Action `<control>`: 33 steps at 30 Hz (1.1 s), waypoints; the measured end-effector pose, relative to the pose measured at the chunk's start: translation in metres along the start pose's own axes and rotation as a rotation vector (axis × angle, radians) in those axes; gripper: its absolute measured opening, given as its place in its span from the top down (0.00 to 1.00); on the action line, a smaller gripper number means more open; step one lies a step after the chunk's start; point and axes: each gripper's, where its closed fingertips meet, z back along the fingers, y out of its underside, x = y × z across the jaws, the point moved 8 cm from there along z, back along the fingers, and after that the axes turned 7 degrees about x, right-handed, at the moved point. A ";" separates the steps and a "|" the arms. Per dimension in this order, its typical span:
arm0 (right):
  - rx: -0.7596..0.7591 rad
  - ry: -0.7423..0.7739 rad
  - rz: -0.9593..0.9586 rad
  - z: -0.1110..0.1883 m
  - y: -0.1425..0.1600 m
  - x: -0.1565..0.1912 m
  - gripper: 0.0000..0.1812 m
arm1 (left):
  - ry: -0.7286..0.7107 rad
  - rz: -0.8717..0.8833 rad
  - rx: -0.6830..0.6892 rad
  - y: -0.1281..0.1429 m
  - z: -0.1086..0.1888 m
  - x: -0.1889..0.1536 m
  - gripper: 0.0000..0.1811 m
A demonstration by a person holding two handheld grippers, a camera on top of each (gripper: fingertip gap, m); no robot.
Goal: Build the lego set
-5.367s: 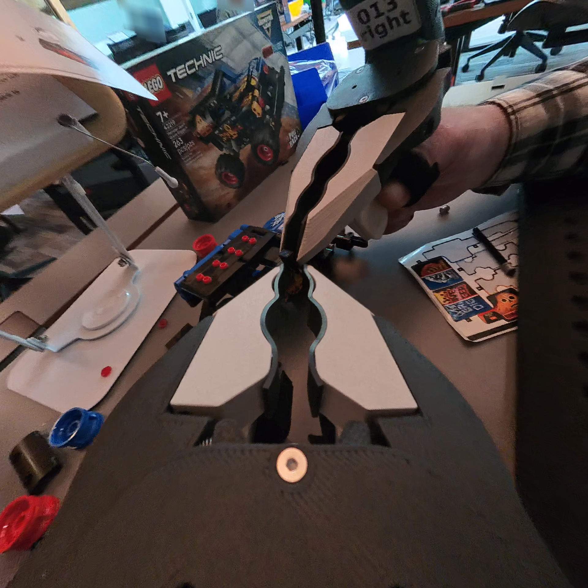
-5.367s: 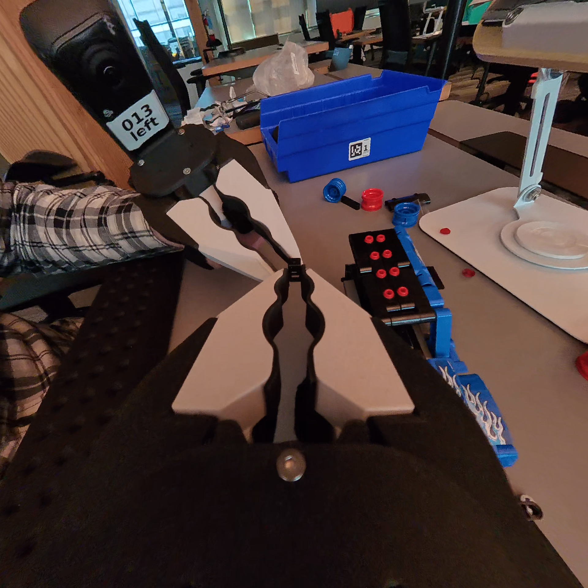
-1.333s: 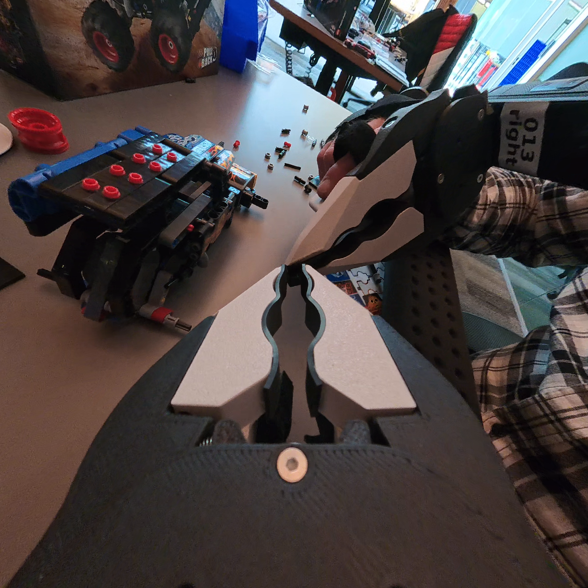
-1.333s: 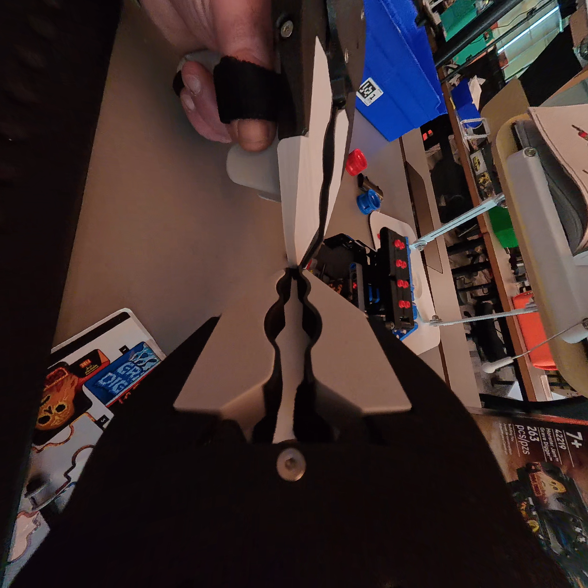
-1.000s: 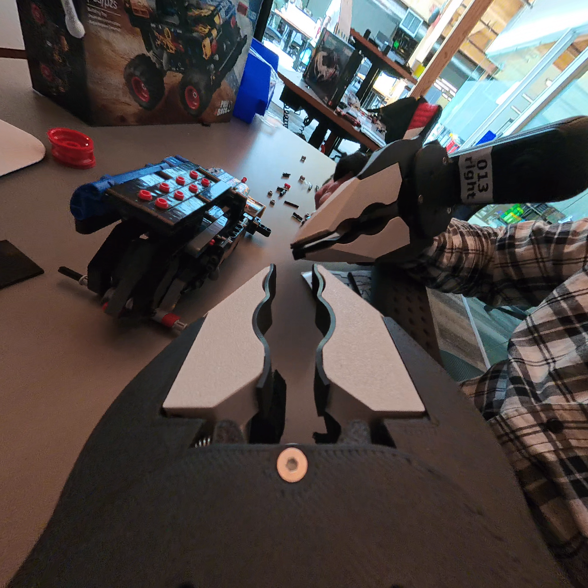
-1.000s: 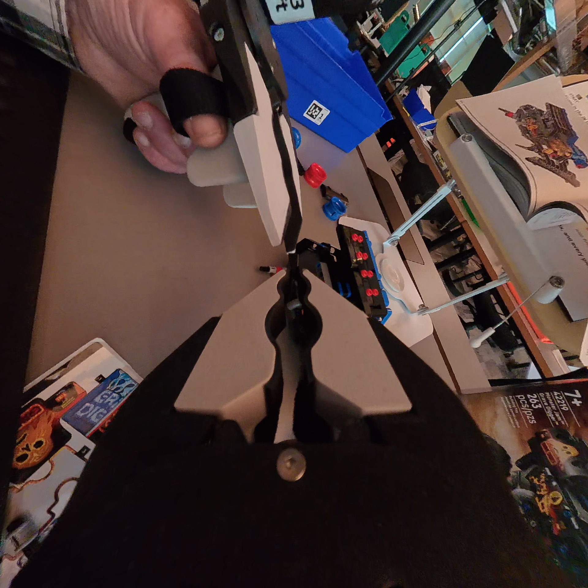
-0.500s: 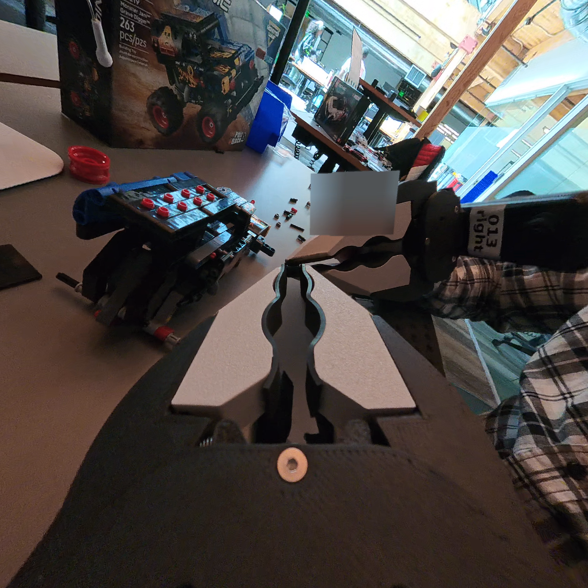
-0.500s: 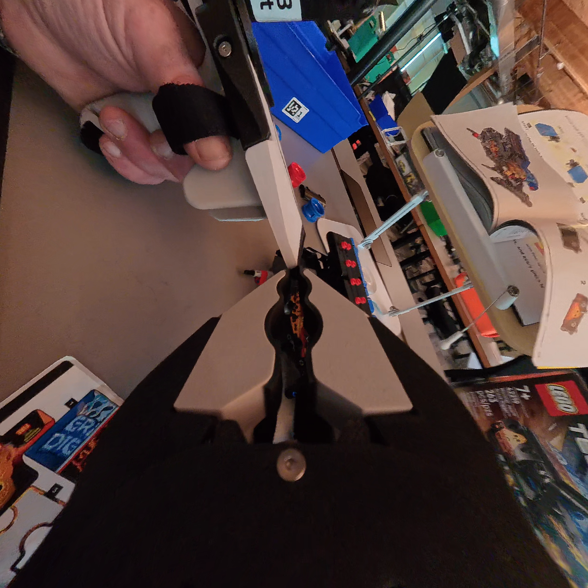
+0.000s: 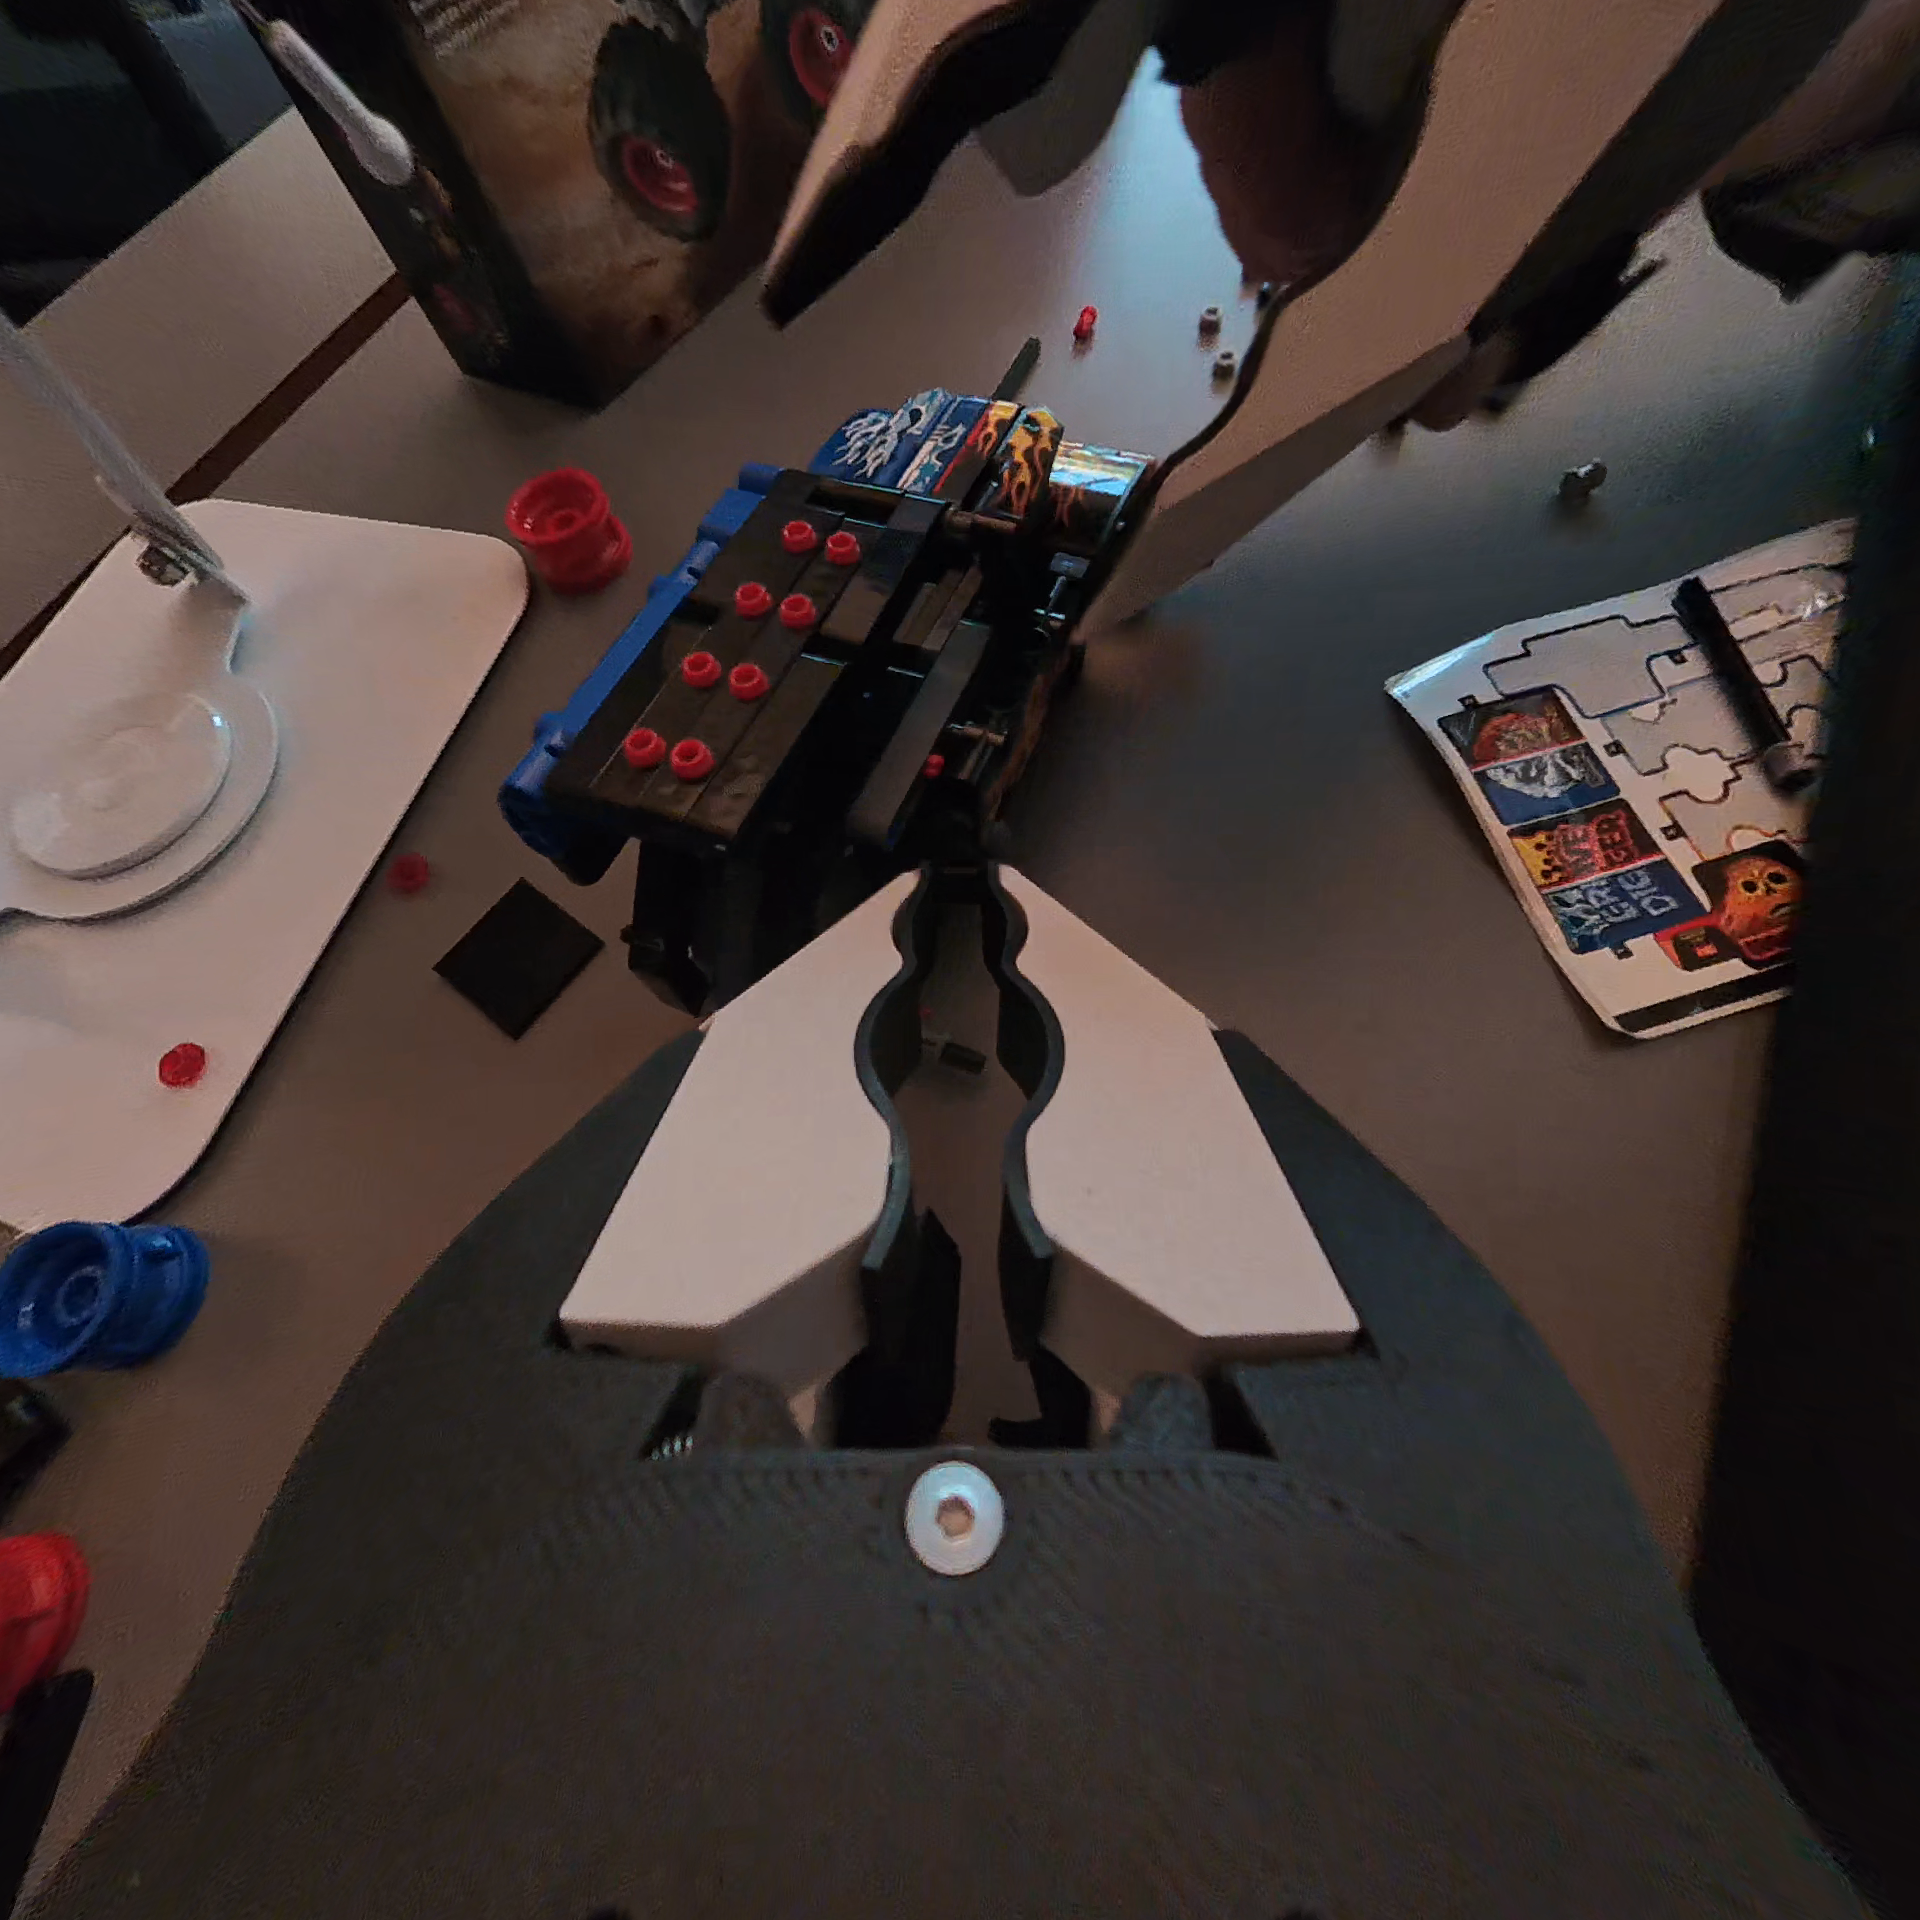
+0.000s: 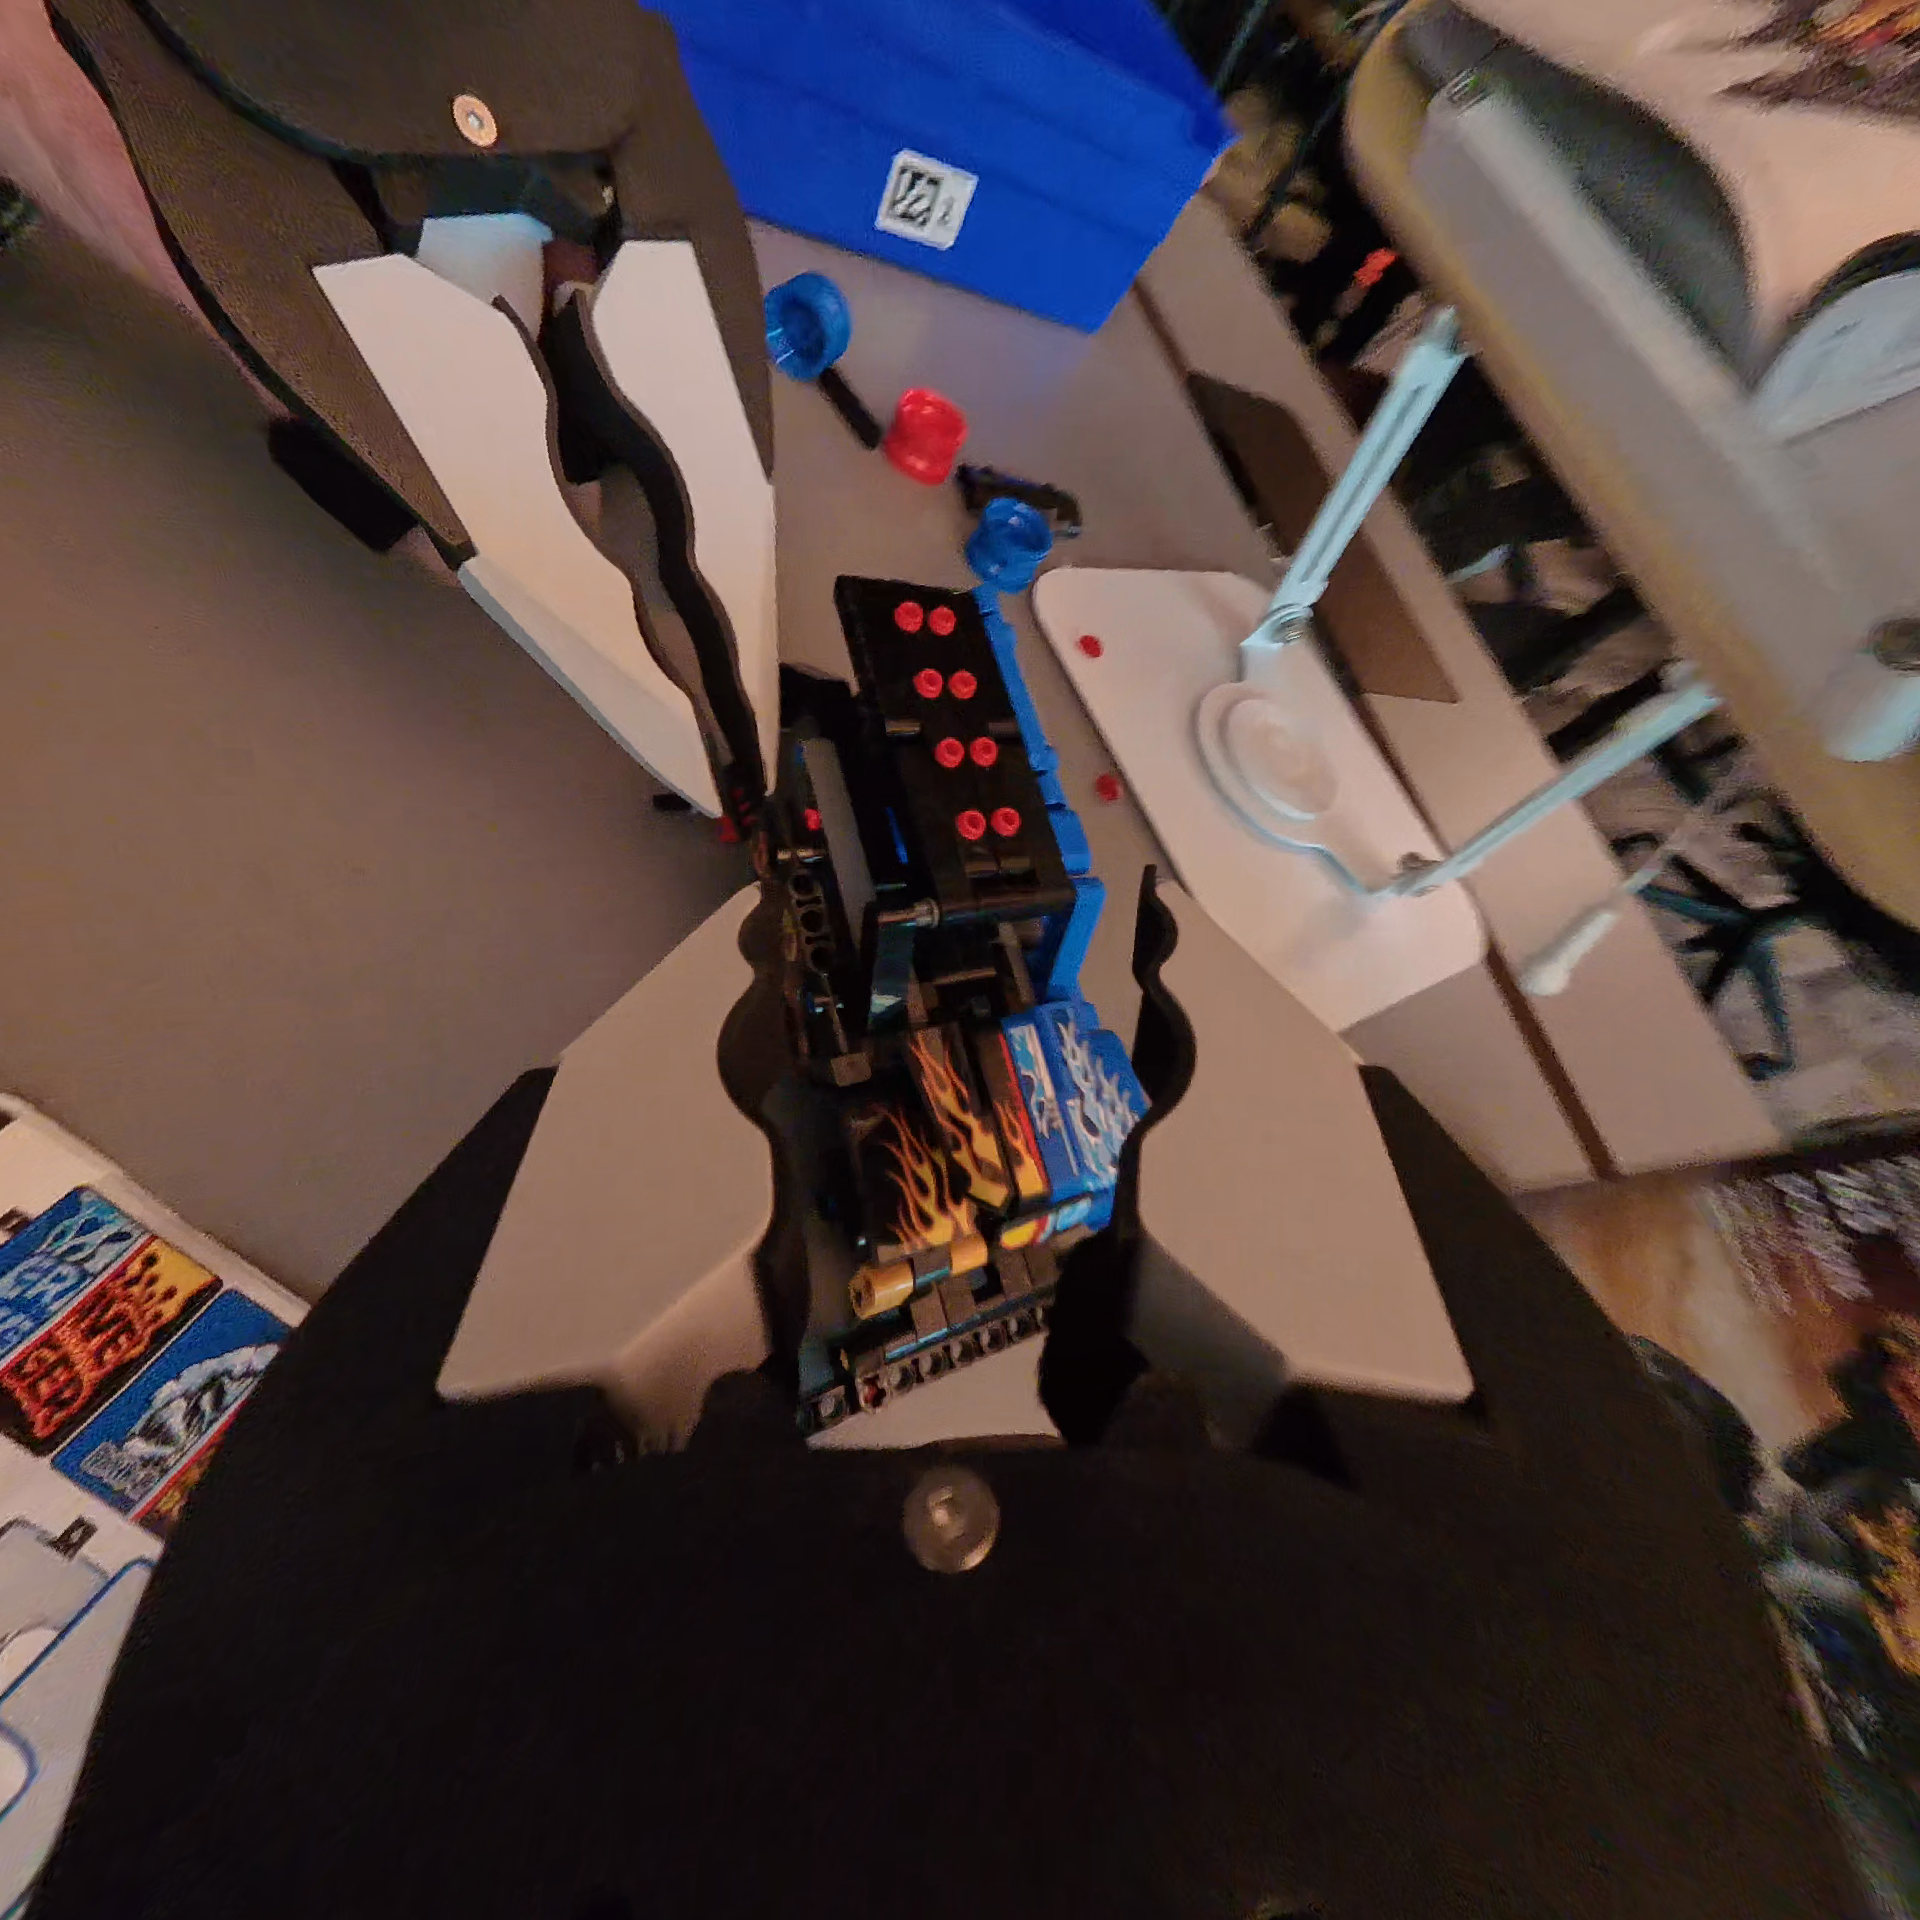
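Left gripper [image 9: 958, 883]: fingers drawn together, tips pinching a small dark part at the near end of the toy truck; seen from the right wrist view [image 10: 743, 800] as pressed tips at the truck's left side.
Right gripper [image 10: 951, 925]: fingers spread wide, straddling the flame-decorated end of the truck; whether the inner faces touch it cannot be told. In the left wrist view [image 9: 1101, 582], one finger reaches down just beside the truck's far right edge.
Toy truck [image 9: 831, 665]: on the grey table [image 9: 1247, 831], directly ahead of the left gripper's tips; black deck with pairs of red studs, blue side rail, flame and white-wave panels at the far end. In the right wrist view [image 10: 956, 935], lying lengthwise between the right gripper's spread fingers.
Black square tile [image 9: 517, 956]: flat on the table, left of the truck's near end.
Sticker sheet [image 9: 1621, 790]: flat on the table to the right, a dark rod lying across it.
White base plate [image 9: 312, 675]: left of the truck, with a red stud [image 9: 182, 1065] on it.
Red wheel hub [image 9: 566, 525]: on the table just beyond the plate's corner.
Blue wheel hub [image 9: 99, 1294]: near the left edge.
Set box [image 9: 540, 187]: standing behind the truck.
Blue bin [image 10: 956, 135]: far end of the table, beyond loose hubs.
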 end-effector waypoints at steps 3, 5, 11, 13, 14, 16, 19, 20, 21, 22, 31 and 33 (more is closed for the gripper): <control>0.036 -0.151 -0.034 -0.015 0.002 -0.005 0.59 | -0.020 -0.038 0.029 -0.002 -0.004 0.000 0.96; 0.015 -0.187 -0.048 -0.019 0.003 -0.008 0.59 | -0.019 -0.036 0.022 -0.004 -0.005 0.000 0.96; -0.015 -0.189 -0.054 -0.020 0.007 -0.010 0.62 | -0.004 -0.034 0.004 -0.007 -0.008 -0.001 0.96; -0.027 -0.192 -0.067 -0.021 0.008 -0.010 0.62 | -0.009 -0.039 0.004 -0.008 -0.008 -0.002 0.96; -0.033 -0.191 -0.072 -0.021 0.008 -0.011 0.62 | -0.015 -0.041 0.001 -0.008 -0.008 -0.002 0.96; -0.038 -0.187 -0.071 -0.021 0.009 -0.010 0.62 | -0.020 -0.036 -0.008 -0.007 -0.009 -0.003 0.97; -0.043 -0.183 -0.073 -0.022 0.009 -0.010 0.62 | -0.027 -0.056 -0.004 -0.008 -0.008 -0.004 0.97; -0.046 -0.182 -0.073 -0.022 0.009 -0.010 0.62 | -0.018 -0.053 -0.008 -0.008 -0.008 -0.004 0.97; -0.048 -0.180 -0.073 -0.022 0.009 -0.009 0.62 | -0.008 -0.046 -0.010 -0.007 -0.008 -0.003 0.97; -0.049 -0.179 -0.072 -0.023 0.010 -0.009 0.62 | -0.006 -0.051 -0.010 -0.008 -0.008 -0.003 0.97; -0.058 -0.173 -0.063 -0.022 0.011 -0.009 0.63 | 0.005 -0.040 -0.035 -0.005 -0.007 -0.003 0.97; -0.059 -0.172 -0.063 -0.022 0.011 -0.009 0.63 | 0.004 -0.041 -0.036 -0.005 -0.008 -0.003 0.97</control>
